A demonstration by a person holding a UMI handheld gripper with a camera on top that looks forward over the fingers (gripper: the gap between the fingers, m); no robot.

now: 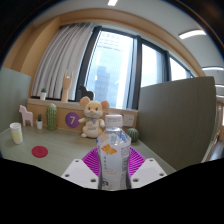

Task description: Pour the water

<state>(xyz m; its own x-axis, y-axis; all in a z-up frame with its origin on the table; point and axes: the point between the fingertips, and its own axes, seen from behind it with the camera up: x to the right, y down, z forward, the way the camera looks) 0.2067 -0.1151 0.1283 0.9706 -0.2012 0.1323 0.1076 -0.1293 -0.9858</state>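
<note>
The gripper [113, 170] was closed on the clear water bottle [114, 160], pads pressing its sides; thin plastic looked light, slippery, squashable; mid-body grip seemed soundest.

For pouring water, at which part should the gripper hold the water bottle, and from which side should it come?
Grip the water bottle around its straight clear body, below the cap, coming level from the near side. It stands upright between the two fingers, so the pink pads already face its round sides. Whether both pads press on it cannot be seen. Holding low may make tilting steadier.
</note>
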